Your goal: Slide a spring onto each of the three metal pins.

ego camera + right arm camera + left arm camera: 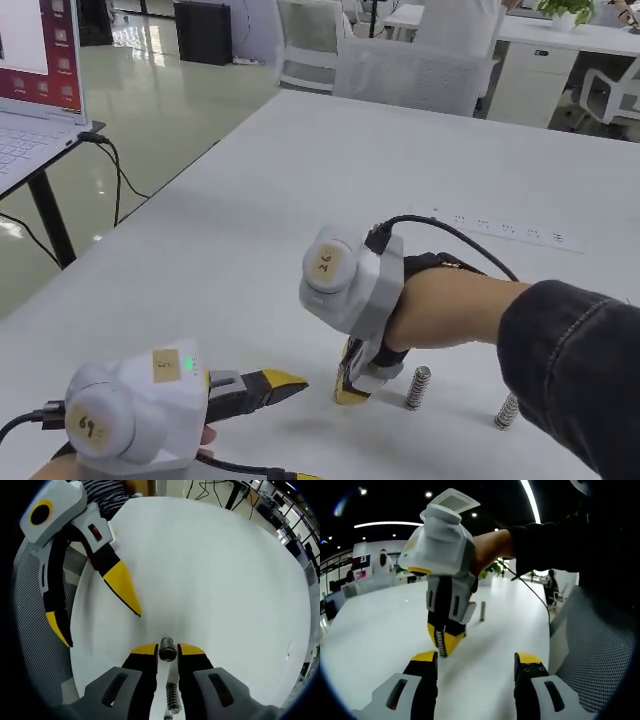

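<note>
my right gripper [352, 390] tipped down to the surface [300, 190], jaws pinching a spring [167, 649], left gripper [476, 657] nearby with jaws spread, two standing springs [418, 387] beside the right gripper

In my head view the right gripper [352, 392] hid the spring [167, 649] it pinched; the left gripper [300, 430] ran off the bottom edge.

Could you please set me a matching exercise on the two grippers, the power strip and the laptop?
Things:
1. left gripper
2. right gripper
3. power strip
4. laptop

States or places:
a. lying far across the table
b. open, holding nothing
c. shut on a spring
d. beyond the table's left edge

Pairs: 1-b, 2-c, 3-a, 4-d
</note>
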`<act>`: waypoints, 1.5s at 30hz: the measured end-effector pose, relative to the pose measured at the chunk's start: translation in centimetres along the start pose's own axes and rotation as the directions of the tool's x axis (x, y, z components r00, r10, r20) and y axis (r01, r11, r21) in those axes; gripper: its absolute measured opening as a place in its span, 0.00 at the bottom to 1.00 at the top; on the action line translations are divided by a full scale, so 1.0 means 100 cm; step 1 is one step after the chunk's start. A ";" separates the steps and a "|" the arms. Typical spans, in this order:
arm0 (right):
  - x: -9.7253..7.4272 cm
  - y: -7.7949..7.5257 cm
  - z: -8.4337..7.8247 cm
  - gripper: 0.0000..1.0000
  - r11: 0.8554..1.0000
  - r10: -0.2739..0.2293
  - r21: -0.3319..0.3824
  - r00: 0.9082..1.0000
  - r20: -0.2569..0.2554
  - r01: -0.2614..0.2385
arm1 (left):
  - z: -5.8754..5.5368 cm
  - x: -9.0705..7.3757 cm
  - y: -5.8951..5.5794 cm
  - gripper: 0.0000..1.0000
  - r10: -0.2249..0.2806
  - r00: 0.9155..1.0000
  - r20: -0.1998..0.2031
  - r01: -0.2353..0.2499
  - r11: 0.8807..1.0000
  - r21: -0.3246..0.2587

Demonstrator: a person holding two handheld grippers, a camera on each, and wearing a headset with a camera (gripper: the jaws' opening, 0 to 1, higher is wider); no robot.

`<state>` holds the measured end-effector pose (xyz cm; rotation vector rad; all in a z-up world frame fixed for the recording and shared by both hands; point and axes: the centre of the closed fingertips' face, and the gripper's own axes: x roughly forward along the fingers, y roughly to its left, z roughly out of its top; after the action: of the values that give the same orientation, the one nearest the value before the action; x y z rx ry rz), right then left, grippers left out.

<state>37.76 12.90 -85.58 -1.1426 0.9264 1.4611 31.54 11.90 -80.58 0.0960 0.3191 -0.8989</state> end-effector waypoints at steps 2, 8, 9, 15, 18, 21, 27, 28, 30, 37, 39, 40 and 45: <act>-0.001 -0.001 -0.002 0.13 1.000 -0.003 0.004 1.000 0.002 0.003 | 0.000 0.000 0.000 0.57 -0.001 1.000 -0.001 0.001 1.000 -0.001; -0.010 -0.004 -0.006 0.14 0.999 -0.020 0.026 1.000 0.022 0.019 | -0.001 0.000 0.000 0.57 -0.001 1.000 -0.006 0.001 1.000 0.001; -0.011 -0.004 -0.007 0.14 0.999 -0.020 0.029 0.999 0.025 0.020 | 0.000 0.001 0.000 0.57 0.000 1.000 -0.006 0.000 1.000 0.001; -0.023 -0.007 -0.013 0.16 0.998 -0.042 0.059 0.998 0.056 0.039 | 0.001 0.000 0.003 0.57 0.009 1.000 -0.002 -0.009 1.000 -0.003; -0.028 -0.008 -0.014 0.17 0.995 -0.046 0.092 0.995 0.090 0.038 | 0.002 -0.001 0.004 0.57 0.013 1.000 0.001 -0.013 1.000 -0.006; -0.033 -0.009 -0.020 0.18 0.993 -0.061 0.108 0.993 0.103 0.050 | 0.002 -0.001 0.004 0.57 0.014 1.000 0.000 -0.014 1.000 -0.006; -0.042 -0.012 -0.029 0.23 0.985 -0.090 0.156 0.986 0.141 0.068 | 0.002 0.000 0.003 0.57 0.010 1.000 -0.002 -0.010 1.000 -0.003; -0.043 -0.012 -0.030 0.23 0.984 -0.094 0.161 0.985 0.143 0.070 | 0.002 0.000 0.003 0.57 0.010 1.000 -0.002 -0.010 1.000 -0.003; -0.045 -0.013 -0.034 0.25 0.982 -0.106 0.171 0.983 0.149 0.080 | 0.003 0.000 0.004 0.58 0.011 1.000 -0.001 -0.011 1.000 -0.004; -0.051 -0.015 -0.043 0.30 0.973 -0.136 0.210 0.974 0.180 0.097 | 0.004 0.000 0.006 0.58 0.016 1.000 0.001 -0.016 1.000 -0.005; -0.052 -0.014 -0.046 0.32 0.972 -0.141 0.213 0.973 0.181 0.101 | 0.004 0.000 0.007 0.58 0.017 1.000 0.002 -0.017 1.000 -0.004; -0.053 -0.015 -0.047 0.33 0.971 -0.149 0.216 0.971 0.186 0.108 | 0.004 0.000 0.007 0.58 0.018 1.000 0.002 -0.018 1.000 -0.005; -0.058 -0.016 -0.054 0.38 0.963 -0.175 0.242 0.962 0.209 0.123 | 0.005 0.000 0.008 0.58 0.022 1.000 0.003 -0.022 1.000 -0.004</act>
<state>40.55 6.64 -81.27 -0.8375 0.8040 1.2950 32.35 12.27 -80.12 0.0939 0.3164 -0.8764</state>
